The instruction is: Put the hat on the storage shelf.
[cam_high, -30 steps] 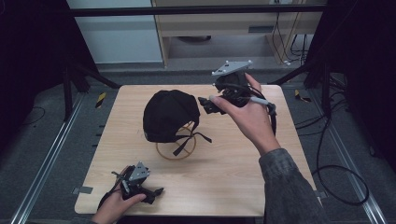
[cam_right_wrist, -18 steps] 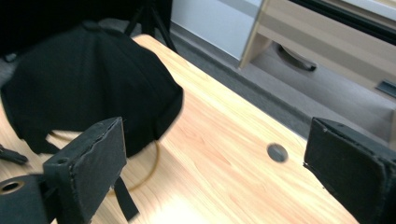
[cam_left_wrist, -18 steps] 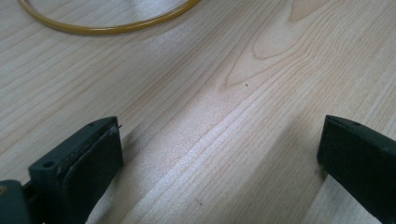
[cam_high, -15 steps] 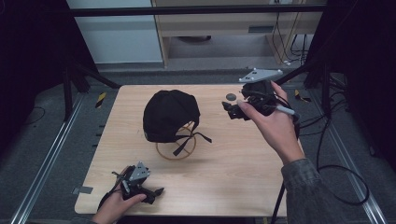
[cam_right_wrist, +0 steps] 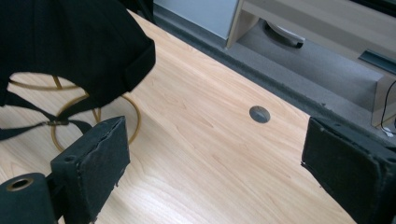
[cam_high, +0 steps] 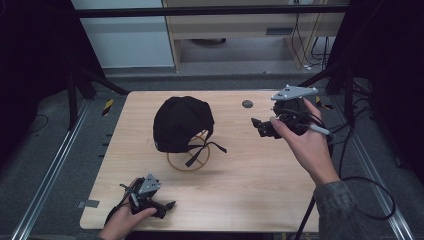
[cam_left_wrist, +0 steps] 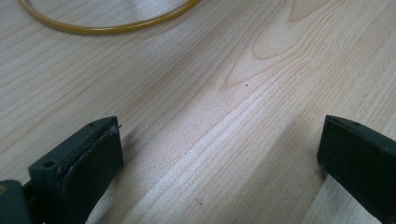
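**Cap on stand – approach for a clean grip**

The pale wooden table (cam_high: 240,180) carries everything; it's taken first as ref. At its centre-left a black fabric cap (cam_high: 181,122) sits draped on a thin gold wire stand with a ring base (cam_high: 189,161), w/ a black strap hanging down over the ring on the near-right side. A small dark round grommet (cam_high: 247,104) is set in the tabletop at the far side, well apart from the cap.

The right gripper (cam_high: 261,126) is held above the table to the right of the cap, jaws spread wide, nothing between them. The left gripper (cam_high: 167,205) rests low at the near-left edge, jaws also apart & empty.

Judged best: cap to be approached from the right, jaws kept wide until the fabric edge is between them, strap avoided. Stand prob. light, so it could tip if the cap is dragged sideways; a lift straight up is advised.
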Action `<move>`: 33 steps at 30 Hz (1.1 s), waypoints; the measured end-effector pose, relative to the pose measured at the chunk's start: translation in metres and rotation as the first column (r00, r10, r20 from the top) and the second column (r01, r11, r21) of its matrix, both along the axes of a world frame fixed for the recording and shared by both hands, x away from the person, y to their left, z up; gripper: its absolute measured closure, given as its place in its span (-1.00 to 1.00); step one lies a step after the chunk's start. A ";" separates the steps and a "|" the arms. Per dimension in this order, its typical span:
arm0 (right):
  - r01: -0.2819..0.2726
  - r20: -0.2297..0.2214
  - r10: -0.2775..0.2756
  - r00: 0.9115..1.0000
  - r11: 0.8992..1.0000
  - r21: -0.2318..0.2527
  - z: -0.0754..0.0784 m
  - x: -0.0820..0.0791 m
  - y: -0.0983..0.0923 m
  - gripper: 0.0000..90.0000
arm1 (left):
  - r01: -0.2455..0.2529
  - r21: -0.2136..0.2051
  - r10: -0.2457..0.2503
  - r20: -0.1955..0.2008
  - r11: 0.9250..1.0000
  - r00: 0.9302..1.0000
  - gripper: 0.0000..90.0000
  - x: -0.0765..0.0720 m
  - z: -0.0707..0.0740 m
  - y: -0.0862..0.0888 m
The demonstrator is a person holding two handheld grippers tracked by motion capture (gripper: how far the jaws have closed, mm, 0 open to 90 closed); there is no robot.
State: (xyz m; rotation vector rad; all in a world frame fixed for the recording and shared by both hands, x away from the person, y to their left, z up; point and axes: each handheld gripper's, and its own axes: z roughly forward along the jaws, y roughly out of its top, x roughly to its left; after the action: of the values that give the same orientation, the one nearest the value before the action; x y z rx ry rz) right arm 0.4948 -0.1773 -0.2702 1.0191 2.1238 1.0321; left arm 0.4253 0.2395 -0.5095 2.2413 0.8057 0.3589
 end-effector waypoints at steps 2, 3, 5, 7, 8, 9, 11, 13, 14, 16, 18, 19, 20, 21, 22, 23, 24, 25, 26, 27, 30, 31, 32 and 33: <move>0.001 -0.002 -0.001 1.000 1.000 -0.003 -0.002 -0.001 -0.001 -0.82 | 0.000 0.000 0.000 0.000 1.000 1.000 -1.00 0.000 0.000 0.000; 0.003 -0.007 -0.003 1.000 1.000 -0.008 -0.006 -0.002 -0.004 -0.82 | 0.000 0.000 0.000 0.000 1.000 1.000 -1.00 0.000 0.000 0.000; 0.002 -0.007 -0.003 1.000 1.000 -0.007 -0.008 -0.002 -0.005 -0.82 | -0.001 0.000 0.001 0.001 1.000 1.000 -1.00 0.000 0.000 0.000; 0.004 -0.012 -0.004 1.000 1.000 -0.007 -0.013 -0.003 -0.008 -0.82 | -0.001 0.000 0.001 0.001 1.000 1.000 -1.00 0.000 0.000 0.000; 0.006 -0.017 -0.006 1.000 1.000 -0.009 -0.016 -0.004 -0.009 -0.82 | -0.001 0.000 0.001 0.001 1.000 1.000 -1.00 0.000 0.000 0.000; 0.006 -0.018 -0.007 1.000 1.000 -0.012 -0.017 -0.005 -0.010 -0.82 | -0.001 0.000 0.001 0.001 1.000 1.000 -1.00 0.000 0.000 0.000; 0.010 -0.020 -0.011 1.000 1.000 -0.020 -0.024 -0.006 -0.014 -0.81 | -0.001 0.000 0.001 0.001 1.000 1.000 -1.00 0.000 0.000 0.000; 0.012 -0.022 -0.013 1.000 1.000 -0.020 -0.026 -0.006 -0.015 -0.81 | -0.001 0.001 0.001 0.001 1.000 1.000 -1.00 0.000 0.000 0.000; 0.017 -0.026 -0.017 1.000 1.000 -0.023 -0.030 -0.008 -0.017 -0.81 | -0.003 -0.001 0.003 -0.001 1.000 1.000 -1.00 0.000 0.000 0.000; 0.017 -0.022 -0.018 1.000 0.999 -0.028 -0.033 -0.008 -0.019 -0.80 | -0.002 -0.001 0.002 -0.001 1.000 1.000 -1.00 0.000 0.000 0.000; 0.023 -0.030 -0.024 0.999 1.000 -0.021 -0.043 -0.010 -0.021 -0.80 | 0.000 0.003 0.000 -0.001 1.000 1.000 -1.00 0.000 0.000 0.000; 0.022 -0.033 -0.022 0.999 0.999 -0.027 -0.047 -0.011 -0.021 -0.80 | 0.000 0.003 0.000 -0.001 1.000 1.000 -1.00 0.000 0.000 0.000; 0.022 -0.033 -0.022 0.999 0.999 -0.027 -0.047 -0.011 -0.021 -0.80 | 0.000 0.003 0.000 -0.001 1.000 1.000 -1.00 0.000 0.000 0.000; 0.026 -0.043 -0.027 0.999 0.999 -0.036 -0.056 -0.012 -0.022 -0.79 | 0.000 0.003 0.000 -0.001 1.000 1.000 -1.00 0.000 0.000 0.000; 0.021 -0.044 -0.023 0.999 0.999 -0.046 -0.060 -0.012 -0.022 -0.79 | 0.000 0.003 0.000 -0.001 1.000 1.000 -1.00 0.000 0.000 0.000; 0.024 -0.046 -0.026 0.999 0.999 -0.047 -0.064 -0.013 -0.022 -0.78 | 0.000 0.003 0.000 -0.001 1.000 1.000 -1.00 0.000 0.000 0.000; 0.026 -0.049 -0.028 0.998 0.999 -0.048 -0.068 -0.013 -0.022 -0.78 | 0.000 0.003 0.000 -0.001 1.000 1.000 -1.00 0.000 0.000 0.000; 0.024 -0.054 -0.027 0.998 0.998 -0.052 -0.072 -0.014 -0.023 -0.78 | 0.000 0.003 0.000 -0.001 1.000 1.000 -1.00 0.000 0.000 0.000; 0.024 -0.054 -0.027 0.998 0.998 -0.052 -0.072 -0.014 -0.023 -0.78 | 0.000 0.003 0.000 -0.001 1.000 1.000 -1.00 0.000 0.000 0.000; 0.027 -0.068 -0.031 0.997 0.998 -0.052 -0.081 -0.014 -0.022 -0.77 | 0.000 0.003 0.000 -0.001 1.000 1.000 -1.00 0.000 0.000 0.000; 0.024 -0.086 -0.029 0.996 0.998 -0.054 -0.096 -0.014 -0.022 -0.77 | 0.000 0.003 0.000 -0.001 1.000 1.000 -1.00 0.000 0.000 0.000; 0.025 -0.092 -0.029 0.995 0.998 -0.051 -0.100 -0.014 -0.022 -0.77 | 0.000 0.003 0.000 -0.001 1.000 1.000 -1.00 0.000 0.000 0.000; 0.023 -0.095 -0.028 0.995 0.999 -0.048 -0.104 -0.014 -0.022 -0.76 | 0.000 0.003 0.000 -0.001 1.000 1.000 -1.00 0.000 0.000 0.000; 0.023 -0.095 -0.028 0.995 0.999 -0.048 -0.104 -0.014 -0.022 -0.76 | 0.000 0.003 0.000 -0.001 1.000 1.000 -1.00 0.000 0.000 0.000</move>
State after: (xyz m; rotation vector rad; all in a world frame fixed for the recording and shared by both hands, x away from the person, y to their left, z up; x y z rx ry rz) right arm 0.4805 -0.1997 -0.3746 1.0901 2.1952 0.9336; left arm 0.4250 0.2396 -0.5094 2.2448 0.8062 0.3595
